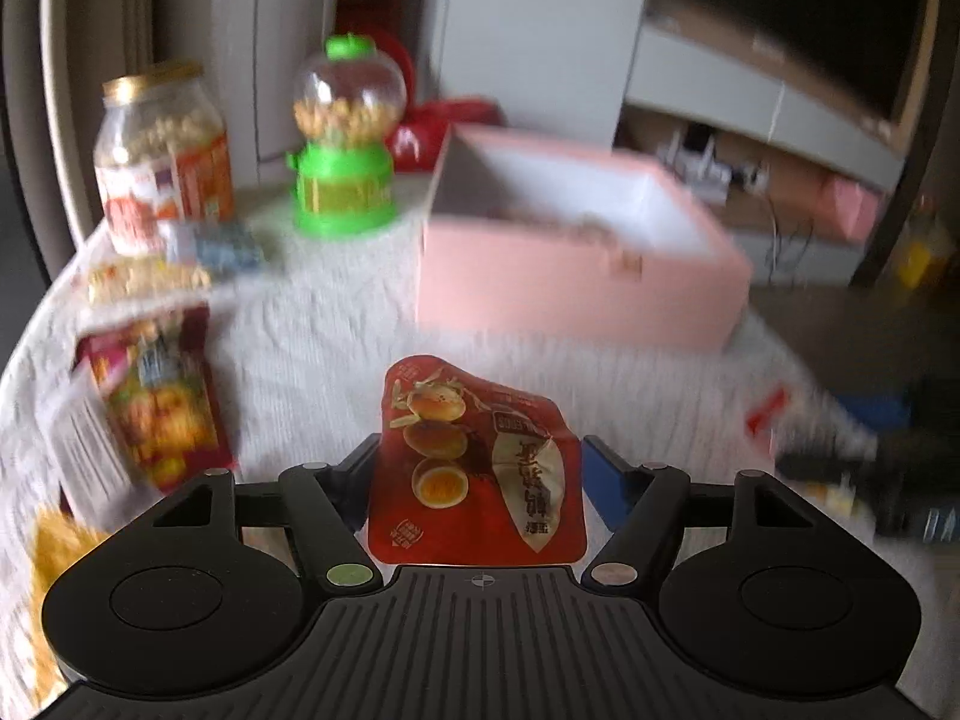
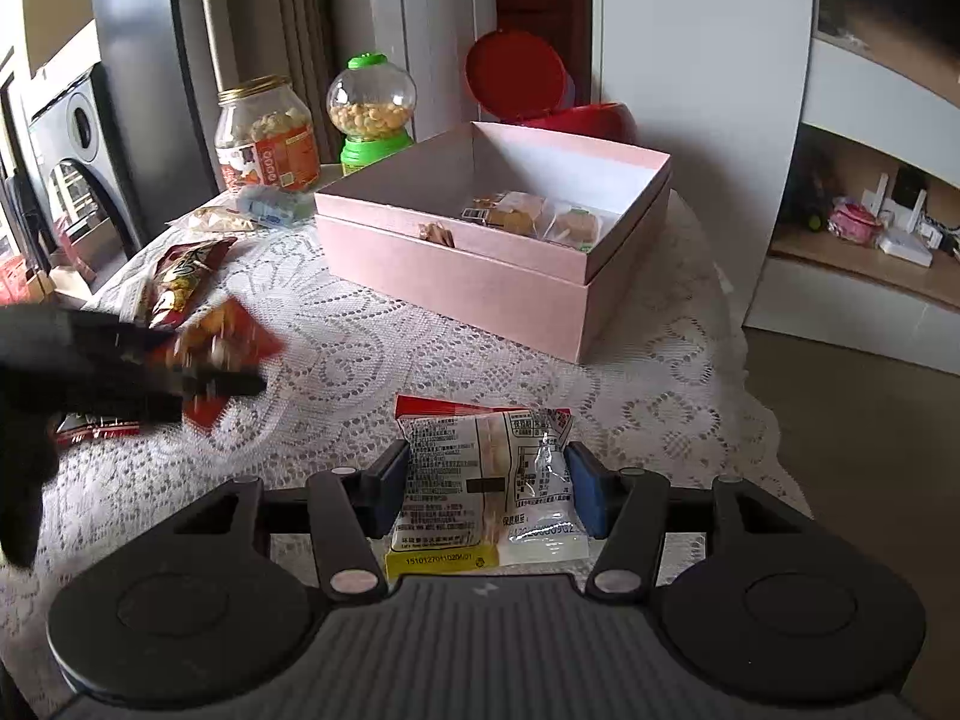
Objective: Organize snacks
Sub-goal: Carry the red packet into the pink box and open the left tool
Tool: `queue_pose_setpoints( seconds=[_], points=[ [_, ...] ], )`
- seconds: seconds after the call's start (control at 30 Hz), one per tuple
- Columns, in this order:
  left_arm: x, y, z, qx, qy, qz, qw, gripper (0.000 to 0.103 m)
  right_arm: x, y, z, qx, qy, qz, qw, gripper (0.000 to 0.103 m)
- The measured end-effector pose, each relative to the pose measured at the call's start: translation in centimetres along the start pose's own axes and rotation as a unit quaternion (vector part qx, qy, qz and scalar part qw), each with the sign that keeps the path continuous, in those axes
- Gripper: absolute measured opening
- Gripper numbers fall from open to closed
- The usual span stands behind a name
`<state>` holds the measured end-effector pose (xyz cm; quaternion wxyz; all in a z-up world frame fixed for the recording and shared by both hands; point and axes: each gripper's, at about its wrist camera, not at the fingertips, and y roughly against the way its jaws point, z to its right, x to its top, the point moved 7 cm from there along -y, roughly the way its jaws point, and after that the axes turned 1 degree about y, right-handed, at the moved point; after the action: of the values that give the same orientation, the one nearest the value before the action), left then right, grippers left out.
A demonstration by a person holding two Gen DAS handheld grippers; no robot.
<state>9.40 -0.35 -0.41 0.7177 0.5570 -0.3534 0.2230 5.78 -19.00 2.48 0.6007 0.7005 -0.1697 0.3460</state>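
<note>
Holding: two snacks at once, one per hand, both headed for the box as far as I can judge
Right gripper (image 2: 487,489): clamped on a clear packet (image 2: 486,480) with white print and a yellow strip, pads pressing both sides, packet sitting just above the lace tablecloth (image 2: 420,336)
Left gripper (image 1: 480,474): jaws stand wide with a red egg-yolk pastry packet (image 1: 474,462) between them; it's off the table so I'd say it's gripped, though the blue right pad looks slightly off its edge
Loose on the cloth: I count roughly four packets on the left side, e.g. a red-and-yellow bag (image 1: 156,402) and a pale blue one (image 2: 270,207), plus a yellow something at the edge too blurry to call
Pink box (image 2: 456,276): open, middle of the table, about three wrapped snacks (image 2: 528,213) already in its far right corner
Behind: one glass jar (image 2: 267,135) with gold lid, one green candy dispenser (image 2: 372,114), one red tub (image 2: 540,96) with lid up
Progress: early-ish; few in, two in hand, several left
</note>
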Motion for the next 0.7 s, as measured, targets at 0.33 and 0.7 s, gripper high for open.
queue_pose_setpoints(
  seconds=[0.33, 0.7],
  points=[
    [12.1, -2.8, 4.9, -0.076, -0.007, 0.067, 0.9948, 0.075, 0.9, -0.3, -1.1, 0.036, 0.001, 0.005, 0.999, 0.055],
    [12.6, -8.7, 2.9, -0.116, 0.076, 0.029, 0.9899, 0.071, 0.4, -1.9, -0.7, 0.010, 0.012, -0.018, 1.000, 0.055]
  ],
)
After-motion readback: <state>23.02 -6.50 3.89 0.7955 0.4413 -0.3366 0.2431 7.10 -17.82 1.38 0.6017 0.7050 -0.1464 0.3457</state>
